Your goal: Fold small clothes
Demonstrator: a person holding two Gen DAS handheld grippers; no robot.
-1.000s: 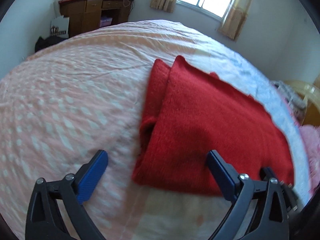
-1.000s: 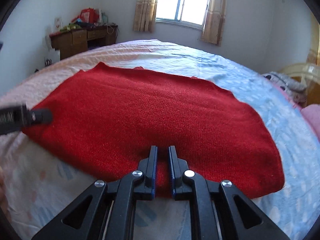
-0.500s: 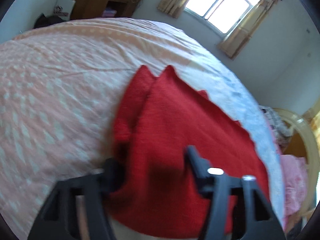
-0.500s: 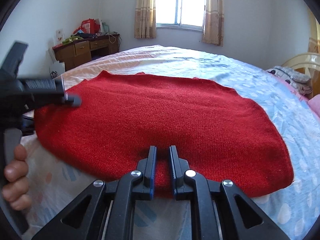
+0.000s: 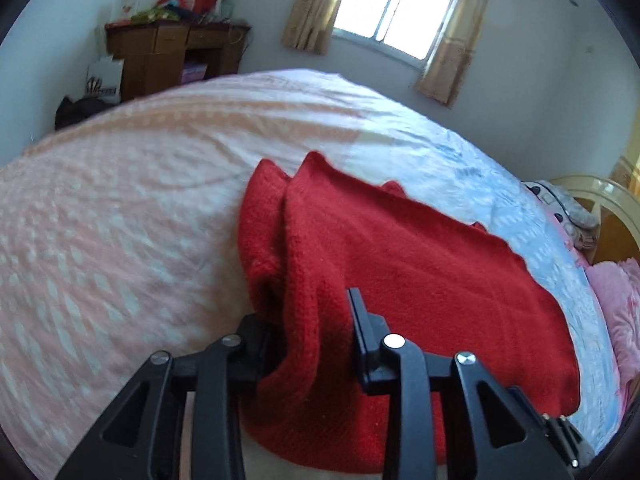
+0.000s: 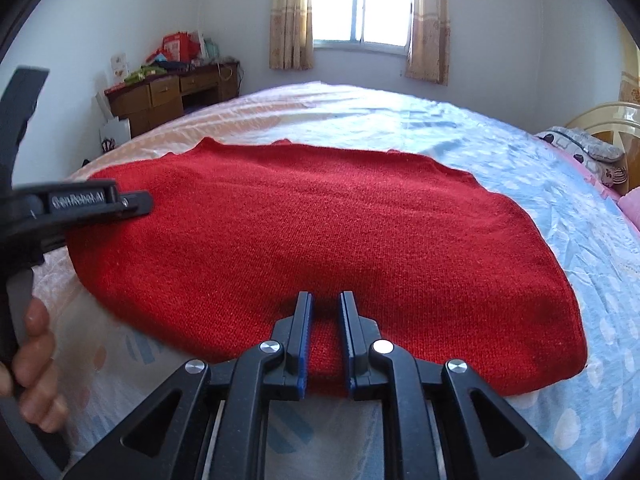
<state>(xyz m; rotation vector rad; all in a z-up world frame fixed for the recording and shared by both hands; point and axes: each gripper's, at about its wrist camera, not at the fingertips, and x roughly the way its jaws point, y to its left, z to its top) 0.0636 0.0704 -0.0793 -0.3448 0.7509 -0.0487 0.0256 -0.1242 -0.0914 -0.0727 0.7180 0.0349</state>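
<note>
Change since a second ago: my left tool [image 5: 312, 320], then wide, now clamps the red sweater [image 5: 420, 272]; right tool [image 6: 325, 332] stays pinching its hem.

both wrist views low over the bed [image 5: 120, 240], facing the window [image 6: 362, 2], sharing the red sweater [image 6: 320, 232]

Daylight enters through the window [image 6: 362, 2] at the top of both views, its panes blown out to white with no detail. The room is evenly bright and the walls look pale and bluish. Soft shadow lies under the near edge of the red sweater [image 5: 420, 280] in the left wrist view. That view is smeared by motion blur across the bedsheet [image 5: 120, 220] at left, while the right wrist view is sharp. Both pictures bulge with fisheye curvature and darken to black at the corners
</note>
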